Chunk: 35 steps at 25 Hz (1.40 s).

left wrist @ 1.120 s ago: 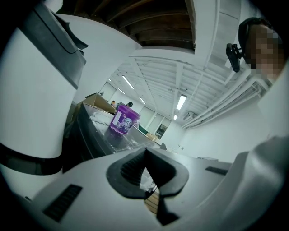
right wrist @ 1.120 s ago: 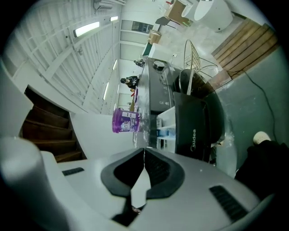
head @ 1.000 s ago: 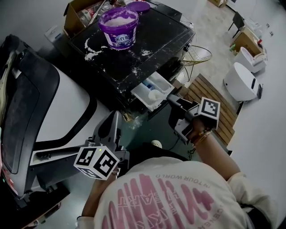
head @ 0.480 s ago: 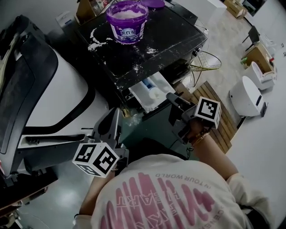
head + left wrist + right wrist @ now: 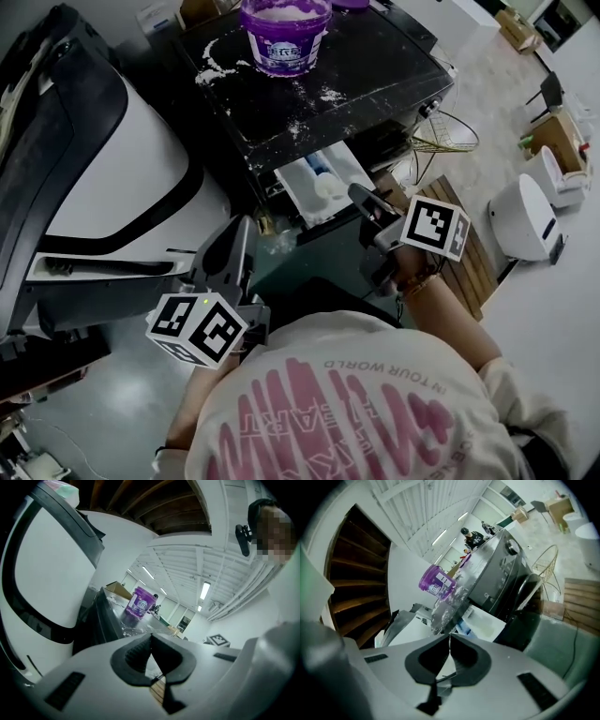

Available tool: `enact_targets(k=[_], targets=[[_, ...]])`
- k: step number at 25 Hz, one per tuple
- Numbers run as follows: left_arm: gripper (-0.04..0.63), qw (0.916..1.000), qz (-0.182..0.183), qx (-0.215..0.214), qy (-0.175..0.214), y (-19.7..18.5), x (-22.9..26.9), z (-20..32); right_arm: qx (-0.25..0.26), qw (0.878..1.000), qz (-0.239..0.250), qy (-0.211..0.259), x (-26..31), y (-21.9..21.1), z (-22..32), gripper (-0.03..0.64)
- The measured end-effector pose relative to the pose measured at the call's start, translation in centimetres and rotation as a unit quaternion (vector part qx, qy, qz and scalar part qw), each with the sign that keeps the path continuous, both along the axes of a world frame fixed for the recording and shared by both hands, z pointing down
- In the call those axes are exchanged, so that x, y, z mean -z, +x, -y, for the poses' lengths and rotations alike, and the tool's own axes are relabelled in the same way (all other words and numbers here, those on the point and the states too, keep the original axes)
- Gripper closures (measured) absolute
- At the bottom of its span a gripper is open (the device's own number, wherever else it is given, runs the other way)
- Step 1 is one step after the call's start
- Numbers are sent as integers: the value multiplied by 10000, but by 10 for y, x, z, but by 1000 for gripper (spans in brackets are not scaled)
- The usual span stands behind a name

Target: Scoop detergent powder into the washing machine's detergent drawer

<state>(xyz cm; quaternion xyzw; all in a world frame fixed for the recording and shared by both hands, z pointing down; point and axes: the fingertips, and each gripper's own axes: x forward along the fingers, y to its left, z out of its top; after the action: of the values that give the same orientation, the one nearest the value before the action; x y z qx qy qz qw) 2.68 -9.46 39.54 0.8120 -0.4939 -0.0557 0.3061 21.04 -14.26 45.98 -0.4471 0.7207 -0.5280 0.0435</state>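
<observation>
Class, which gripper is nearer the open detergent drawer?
Right. The right gripper sits just at the front edge of the detergent drawer; the left gripper is lower left in the head view, apart from it.

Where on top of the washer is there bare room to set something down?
The washer top is barest right of the tub, out to its right edge. Spilled powder covers the patch left of the tub, with specks in front. Crowded: the open drawer, with the right gripper beside it.

Pale floor (image 5: 553, 309), perhaps wooden pallet (image 5: 475, 255)
</observation>
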Motion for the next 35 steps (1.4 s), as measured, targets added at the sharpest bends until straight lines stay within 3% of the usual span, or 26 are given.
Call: enact_targets(k=[9, 15, 22, 29, 35], targets=[[594, 9995, -15, 295, -127, -12, -12, -8, 657, 9929, -962, 255, -8, -8, 0, 614], [594, 9994, 6, 321, -135, -13, -15, -7, 1197, 9783, -1615, 501, -8, -18, 1, 614], [594, 9994, -36, 311, -129, -12, -14, -6, 1501, 9697, -1857, 514, -10, -25, -3, 614], [594, 9993, -100, 339, -143, -12, -16, -2, 1940, 9552, -2167, 544, -12, -32, -5, 614], [594, 9992, -141, 361, -95, -13, -15, 1, 2357, 9305, -2706, 737, -13, -38, -7, 614]])
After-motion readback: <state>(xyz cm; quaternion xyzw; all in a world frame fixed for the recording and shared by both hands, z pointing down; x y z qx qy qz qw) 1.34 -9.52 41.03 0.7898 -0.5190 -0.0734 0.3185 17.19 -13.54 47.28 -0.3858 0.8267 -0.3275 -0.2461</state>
